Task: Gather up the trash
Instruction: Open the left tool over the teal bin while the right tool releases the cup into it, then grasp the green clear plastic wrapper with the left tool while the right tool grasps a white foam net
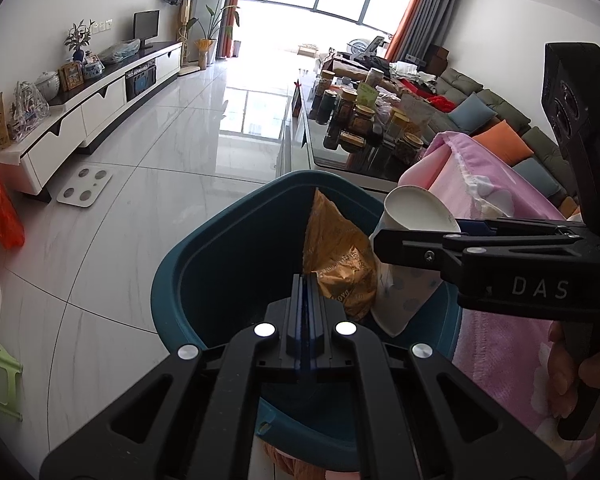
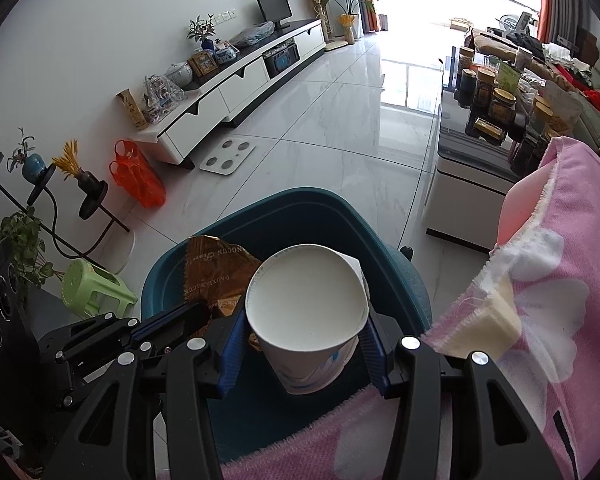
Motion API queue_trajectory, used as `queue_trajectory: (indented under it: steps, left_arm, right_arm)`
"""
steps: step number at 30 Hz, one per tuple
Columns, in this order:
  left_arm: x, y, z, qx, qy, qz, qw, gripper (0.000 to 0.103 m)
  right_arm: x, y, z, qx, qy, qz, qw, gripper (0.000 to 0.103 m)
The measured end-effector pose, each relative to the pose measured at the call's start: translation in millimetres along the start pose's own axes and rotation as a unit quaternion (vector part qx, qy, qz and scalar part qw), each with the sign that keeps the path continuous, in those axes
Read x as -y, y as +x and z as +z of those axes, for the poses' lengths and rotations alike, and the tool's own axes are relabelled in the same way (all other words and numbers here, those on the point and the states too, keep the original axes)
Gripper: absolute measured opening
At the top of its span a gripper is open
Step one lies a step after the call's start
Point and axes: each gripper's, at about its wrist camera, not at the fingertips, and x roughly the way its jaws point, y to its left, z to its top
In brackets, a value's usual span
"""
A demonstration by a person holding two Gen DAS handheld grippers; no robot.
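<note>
A teal trash bin (image 1: 228, 248) stands on the floor below both grippers; it also shows in the right wrist view (image 2: 320, 208). My left gripper (image 1: 309, 280) is shut on a golden snack wrapper (image 1: 336, 252), held over the bin's opening. The wrapper also shows in the right wrist view (image 2: 216, 272). My right gripper (image 2: 304, 344) is shut on a white paper cup (image 2: 306, 308), its mouth facing the camera, above the bin. The cup shows in the left wrist view (image 1: 412, 220), right of the wrapper.
A pink blanket (image 2: 560, 280) lies to the right of the bin. A glass table with jars (image 1: 364, 120) stands beyond. A white TV cabinet (image 1: 100, 104), a scale (image 1: 85, 188), an orange bag (image 2: 138, 178) and a green stool (image 2: 96, 288) are on the left.
</note>
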Motion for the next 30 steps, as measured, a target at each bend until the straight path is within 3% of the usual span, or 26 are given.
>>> queue_trajectory:
  steps: [2, 5, 10, 15, 22, 30]
  left_arm:
    - [0, 5, 0, -0.004, -0.006, -0.003, 1.0000, 0.004]
    - [-2, 12, -1, -0.009, -0.011, -0.007, 0.9999, 0.016]
    - [-4, 10, -3, 0.000, -0.019, 0.005, 0.9998, 0.023]
    - [6, -21, -4, 0.041, 0.006, 0.003, 0.9991, 0.034]
    - [55, -73, -11, 0.078, 0.091, -0.077, 0.9898, 0.042]
    - [132, -91, -42, 0.051, 0.170, -0.184, 0.9668, 0.049]
  right_arm:
    - [0, 0, 0, 0.001, 0.001, -0.001, 1.000, 0.051]
    - [0, -1, -1, 0.002, 0.003, -0.006, 1.000, 0.063]
    - [2, -10, -1, 0.018, 0.008, 0.002, 1.000, 0.063]
    - [4, -50, -2, 0.072, 0.010, 0.043, 0.996, 0.064]
    - [21, -136, -23, 0.168, 0.000, 0.054, 0.984, 0.067]
    - [81, -210, -81, 0.231, 0.039, 0.000, 0.972, 0.068]
